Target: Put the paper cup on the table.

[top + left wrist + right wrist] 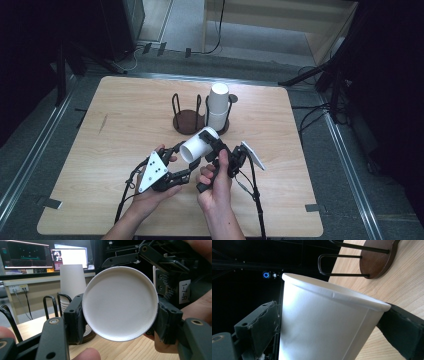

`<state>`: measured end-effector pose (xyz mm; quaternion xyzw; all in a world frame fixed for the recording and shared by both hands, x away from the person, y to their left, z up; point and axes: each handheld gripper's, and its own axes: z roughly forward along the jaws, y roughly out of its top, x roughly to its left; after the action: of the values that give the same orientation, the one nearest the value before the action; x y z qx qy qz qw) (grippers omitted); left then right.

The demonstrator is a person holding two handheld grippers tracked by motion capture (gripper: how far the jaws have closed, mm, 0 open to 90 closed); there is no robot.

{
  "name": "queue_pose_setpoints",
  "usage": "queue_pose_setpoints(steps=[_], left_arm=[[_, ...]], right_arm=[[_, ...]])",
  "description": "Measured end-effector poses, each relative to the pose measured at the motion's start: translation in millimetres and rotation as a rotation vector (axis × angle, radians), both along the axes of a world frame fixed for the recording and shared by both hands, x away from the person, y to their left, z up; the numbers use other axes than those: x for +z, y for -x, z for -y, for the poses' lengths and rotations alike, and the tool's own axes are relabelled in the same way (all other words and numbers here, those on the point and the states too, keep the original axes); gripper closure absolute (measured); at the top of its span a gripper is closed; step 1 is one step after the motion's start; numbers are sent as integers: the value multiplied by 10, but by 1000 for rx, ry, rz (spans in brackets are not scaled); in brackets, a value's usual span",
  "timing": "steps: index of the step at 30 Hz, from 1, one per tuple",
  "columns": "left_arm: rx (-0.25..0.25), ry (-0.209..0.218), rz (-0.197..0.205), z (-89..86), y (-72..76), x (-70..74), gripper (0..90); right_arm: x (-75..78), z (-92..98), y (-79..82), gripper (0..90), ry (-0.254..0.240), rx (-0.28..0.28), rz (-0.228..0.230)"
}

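Note:
A white paper cup point(196, 145) lies on its side above the table, held between both grippers. My left gripper point(181, 153) is shut on its base end; in the left gripper view the cup's round bottom point(120, 303) faces the camera, touching a pad on each side. My right gripper point(209, 141) is shut across the cup's body nearer the rim. In the right gripper view the cup wall point(322, 325) sits between the two pads, with the rim point(337, 293) tilted toward the table.
A stack of white cups point(218, 106) stands upside down in a dark wire holder, and an empty holder with a round brown base point(188, 120) stands to its left. The wooden table point(125, 110) has bare room on the left and right. Cables trail toward the front edge.

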<state>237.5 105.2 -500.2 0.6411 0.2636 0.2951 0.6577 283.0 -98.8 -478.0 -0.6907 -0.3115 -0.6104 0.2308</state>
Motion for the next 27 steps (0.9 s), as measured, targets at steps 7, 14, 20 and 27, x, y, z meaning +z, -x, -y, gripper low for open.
queue_pose_setpoints(steps=[7,14,20,27], left_arm=[[-3,-9,-7,13,7,2,363],[-6,-47,-43,-2,-5,9,341],[9,-77,-126,-38,5,92,260],[23,-104,-181,-95,-1,134,141]], right_arm=[[-49,25,-20,136,-45,5,-25],[-99,21,-9,235,-86,0,-4],[-89,28,20,280,-58,-22,35],[18,113,38,290,73,-85,142]])
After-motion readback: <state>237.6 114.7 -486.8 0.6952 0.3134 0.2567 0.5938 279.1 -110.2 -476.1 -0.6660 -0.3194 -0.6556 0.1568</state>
